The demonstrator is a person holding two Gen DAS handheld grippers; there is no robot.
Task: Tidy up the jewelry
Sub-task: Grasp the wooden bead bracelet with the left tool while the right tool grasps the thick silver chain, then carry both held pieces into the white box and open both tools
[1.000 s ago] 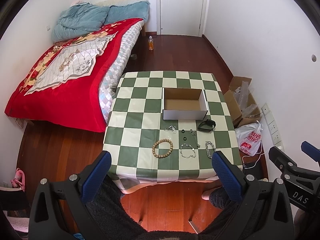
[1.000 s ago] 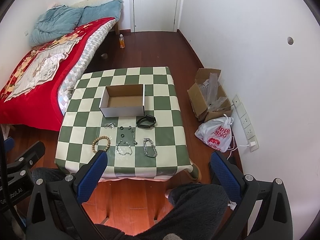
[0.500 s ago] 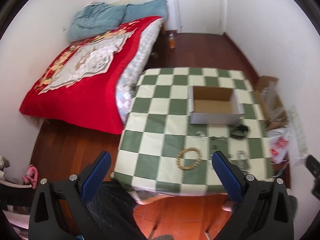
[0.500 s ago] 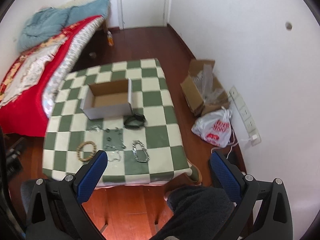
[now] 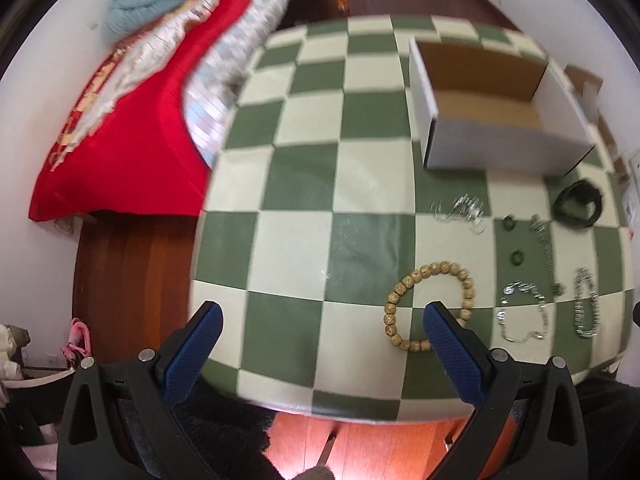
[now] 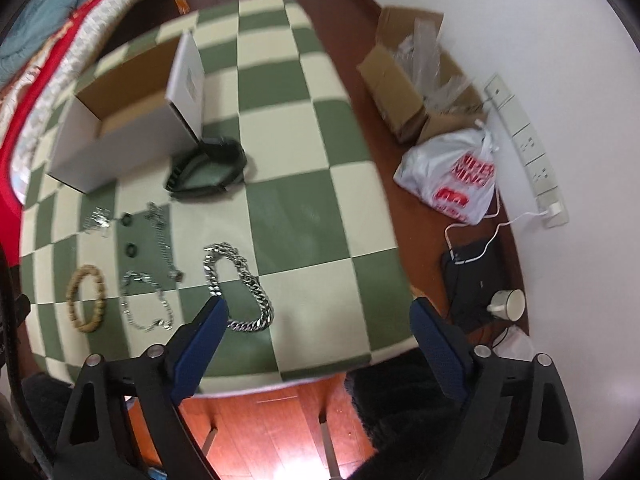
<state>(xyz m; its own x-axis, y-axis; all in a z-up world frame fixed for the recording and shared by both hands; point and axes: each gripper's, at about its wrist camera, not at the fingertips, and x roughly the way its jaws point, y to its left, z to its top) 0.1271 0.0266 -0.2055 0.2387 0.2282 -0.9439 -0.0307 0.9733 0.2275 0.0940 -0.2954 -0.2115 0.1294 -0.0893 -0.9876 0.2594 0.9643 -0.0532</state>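
Right now both tools are hovering over the near edge of the checkered desk (image 5: 296,240): the left hand-held gripper (image 5: 322,318) is spread wide and gripping nothing, its right finger overlapping the wooden bead bracelet (image 5: 430,306). Likewise the right hand-held gripper (image 6: 320,312) is gaping apart and carrying nothing, its left finger sitting just beside the chunky silver chain (image 6: 238,286). Farther back, the black band (image 6: 206,168) is lying against the open cardboard box (image 6: 120,136).

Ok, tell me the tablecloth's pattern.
Green and cream checks; the tablecloth shows best in the left wrist view.
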